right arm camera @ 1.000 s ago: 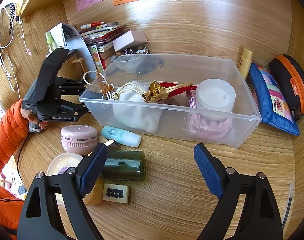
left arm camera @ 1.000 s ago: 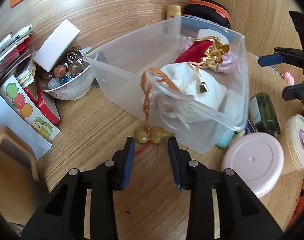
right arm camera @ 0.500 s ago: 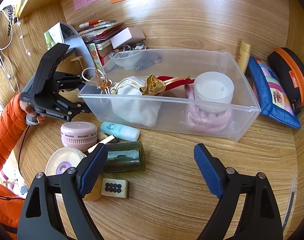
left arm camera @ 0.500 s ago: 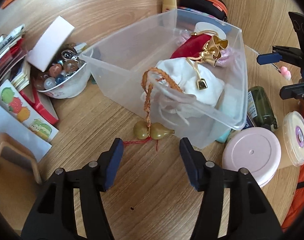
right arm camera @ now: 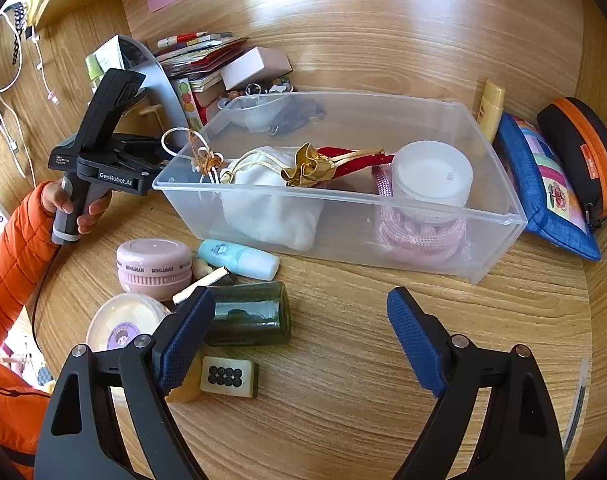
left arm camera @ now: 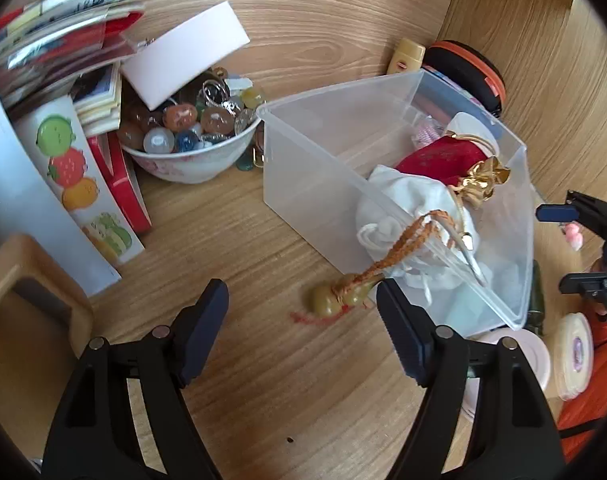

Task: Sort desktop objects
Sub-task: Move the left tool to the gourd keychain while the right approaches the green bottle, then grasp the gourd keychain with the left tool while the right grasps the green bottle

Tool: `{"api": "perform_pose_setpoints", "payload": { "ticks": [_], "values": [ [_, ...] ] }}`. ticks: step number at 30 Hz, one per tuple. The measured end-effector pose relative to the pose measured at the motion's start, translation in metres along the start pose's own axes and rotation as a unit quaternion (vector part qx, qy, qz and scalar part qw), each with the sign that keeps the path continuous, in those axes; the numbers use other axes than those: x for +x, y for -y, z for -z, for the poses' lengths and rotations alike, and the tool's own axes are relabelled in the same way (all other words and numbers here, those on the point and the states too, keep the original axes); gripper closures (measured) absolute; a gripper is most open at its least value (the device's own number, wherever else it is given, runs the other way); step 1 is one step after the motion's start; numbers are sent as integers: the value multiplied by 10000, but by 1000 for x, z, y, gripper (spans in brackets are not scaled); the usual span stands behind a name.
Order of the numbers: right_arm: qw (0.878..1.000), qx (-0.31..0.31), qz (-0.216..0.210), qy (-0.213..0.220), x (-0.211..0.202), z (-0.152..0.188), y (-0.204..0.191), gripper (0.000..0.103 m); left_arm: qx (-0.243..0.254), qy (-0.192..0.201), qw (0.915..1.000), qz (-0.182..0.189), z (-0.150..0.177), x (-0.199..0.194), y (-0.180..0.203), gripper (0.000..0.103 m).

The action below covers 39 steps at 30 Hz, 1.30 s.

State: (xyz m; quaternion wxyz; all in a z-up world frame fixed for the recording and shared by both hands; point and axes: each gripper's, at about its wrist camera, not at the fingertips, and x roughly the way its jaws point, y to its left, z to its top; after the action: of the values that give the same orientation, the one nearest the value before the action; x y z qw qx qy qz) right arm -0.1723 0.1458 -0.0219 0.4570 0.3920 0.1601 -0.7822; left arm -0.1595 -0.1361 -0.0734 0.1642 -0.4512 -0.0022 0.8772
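Gourd charm (left arm camera: 335, 300) lay on the table (left arm camera: 263, 380) outside the clear plastic bin (left arm camera: 315, 184), its braided orange cord (left arm camera: 407, 236) draped over the rim. Left gripper (left arm camera: 301, 320) had just spread its fingers, releasing it. Right gripper (right arm camera: 299, 336) hovered, fingers apart and empty.

Gourd charm (left arm camera: 335, 300) lies outside clear bin (left arm camera: 315, 184).

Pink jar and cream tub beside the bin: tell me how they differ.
The pink jar is taller, with ribbed sides and lettering round its band; the cream tub looks lower and smooth. The pink jar's lid is plain with a small centre dot, while the cream tub's lid carries a purple cartoon sticker. The pink jar stands nearer the clear bin; the cream tub sits closer to the camera. Both are round, closed and upright.
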Motion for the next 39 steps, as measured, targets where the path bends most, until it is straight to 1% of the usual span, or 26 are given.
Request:
{"api": "perform_pose_setpoints", "payload": {
  "ticks": [5,6,7,8,9,11,15,16,18,21,23,24,25,26,28,30,34,37,39],
  "values": [
    [10000,58,-56,-20,3,1,-1,17,29,26,9998,-215,0,8,2,27],
    [10000,54,-49,-29,3,1,-2,17,25,37,9997,-235,0,9,1,29],
    [10000,51,-43,-43,4,2,-3,17,18,51,9997,-250,1,11,2,34],
    [10000,57,-43,-56,5,2,-3,17,41,64,9995,-309,2,12,4,35],
    [9999,66,-58,-74,6,3,-4,17,115,73,9991,-389,3,13,8,38],
    [9999,85,-90,-107,7,4,-4,17,213,86,9983,-544,5,13,14,40],
    [9996,74,-183,-207,10,3,-8,17,333,88,9973,-647,9,11,22,42],
    [9995,56,-188,-232,11,2,-10,17,346,80,9967,-723,9,12,24,43],
    [9994,48,-166,-290,14,0,-11,17,317,58,9967,-745,8,13,24,47],
    [9987,173,-304,-381,16,-3,-8,17,157,48,9963,-843,3,16,19,49],
    [9984,188,-323,-424,18,-3,-6,17,90,61,9960,-889,0,17,18,51],
    [9984,167,-319,-442,17,-2,-6,17,85,76,9958,-913,0,18,18,54],
    [9984,130,-308,-452,17,-2,-6,17,102,95,9957,-916,1,18,21,60],
    [9985,89,-293,-454,16,-2,-6,17,134,110,9957,-912,0,18,23,63],
    [9985,-44,-271,-469,16,-2,-7,17,177,111,9955,-927,-1,19,27,75],
    [9981,-157,-296,-524,16,-3,-8,17,192,107,9955,-923,-2,20,29,80],
    [9948,-473,-492,-758,21,-4,-13,17,114,153,9958,-893,-2,21,28,81],
    [9923,-765,-490,-842,26,-5,-22,19,101,177,9955,-927,-2,21,29,82],
    [9910,-810,-566,-901,29,-6,-24,20,121,181,9953,-941,-2,21,31,84]
  ]
}}
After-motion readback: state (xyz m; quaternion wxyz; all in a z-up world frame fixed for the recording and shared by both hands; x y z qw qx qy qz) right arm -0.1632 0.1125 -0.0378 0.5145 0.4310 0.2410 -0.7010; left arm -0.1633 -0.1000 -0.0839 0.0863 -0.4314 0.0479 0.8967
